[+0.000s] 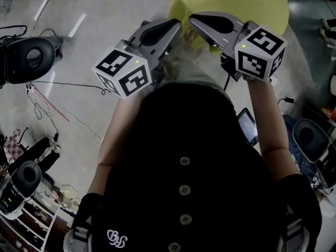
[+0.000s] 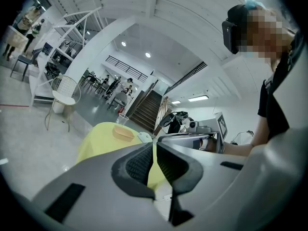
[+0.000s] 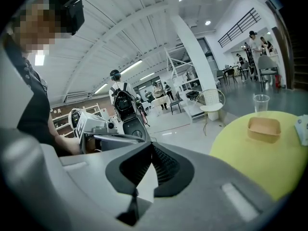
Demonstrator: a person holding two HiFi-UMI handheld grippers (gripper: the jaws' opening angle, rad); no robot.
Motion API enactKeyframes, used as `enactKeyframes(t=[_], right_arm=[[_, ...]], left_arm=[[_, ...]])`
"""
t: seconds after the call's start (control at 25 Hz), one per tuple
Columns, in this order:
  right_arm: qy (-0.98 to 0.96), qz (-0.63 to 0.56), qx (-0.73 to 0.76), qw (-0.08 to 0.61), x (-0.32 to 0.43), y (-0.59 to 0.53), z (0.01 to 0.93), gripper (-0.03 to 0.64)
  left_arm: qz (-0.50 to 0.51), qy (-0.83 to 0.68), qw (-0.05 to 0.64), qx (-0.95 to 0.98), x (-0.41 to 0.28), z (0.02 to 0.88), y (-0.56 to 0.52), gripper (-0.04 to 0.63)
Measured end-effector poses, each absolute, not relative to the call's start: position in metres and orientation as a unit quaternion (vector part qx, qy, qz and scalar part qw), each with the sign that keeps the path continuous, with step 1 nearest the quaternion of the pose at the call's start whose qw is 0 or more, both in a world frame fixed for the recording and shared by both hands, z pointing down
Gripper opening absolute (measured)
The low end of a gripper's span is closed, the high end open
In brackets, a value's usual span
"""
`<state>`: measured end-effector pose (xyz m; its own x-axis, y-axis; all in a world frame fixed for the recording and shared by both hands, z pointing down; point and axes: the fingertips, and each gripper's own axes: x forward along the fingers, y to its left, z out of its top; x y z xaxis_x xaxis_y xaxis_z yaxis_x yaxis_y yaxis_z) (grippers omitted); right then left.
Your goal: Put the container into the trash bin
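Distance is what any reach is governed by: the tan container (image 3: 263,128) is set on the yellow table (image 3: 250,167), just beside a clear cup (image 3: 260,103), well apart from both tools, which are held close to the person's chest. The left gripper (image 2: 155,147) is nearly closed, only a thin slit being left between its pads, and nothing is held in it. The right gripper (image 3: 150,148) is closed tip to tip and is likewise empty. From the right gripper the container is seen ahead and off to the right, its long side presented broadside; from the left gripper it is seen ahead and to the left, and smaller. The right hand is therefore judged the nearer. No trash bin is shown in any view.
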<state>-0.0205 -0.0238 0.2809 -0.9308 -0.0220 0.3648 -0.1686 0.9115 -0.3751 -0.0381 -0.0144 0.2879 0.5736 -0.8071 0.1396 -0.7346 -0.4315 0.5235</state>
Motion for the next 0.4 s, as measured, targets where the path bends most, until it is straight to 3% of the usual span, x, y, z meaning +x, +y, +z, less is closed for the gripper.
enactKeyframes(t=[0.4], right_arm=[[-0.958, 0.219, 0.042, 0.179, -0.0289, -0.0135, 0.2914, 0.003]], left_arm=[[-0.068, -0.456, 0.283, 0.841, -0.041, 0.2893, -0.013, 0.032]])
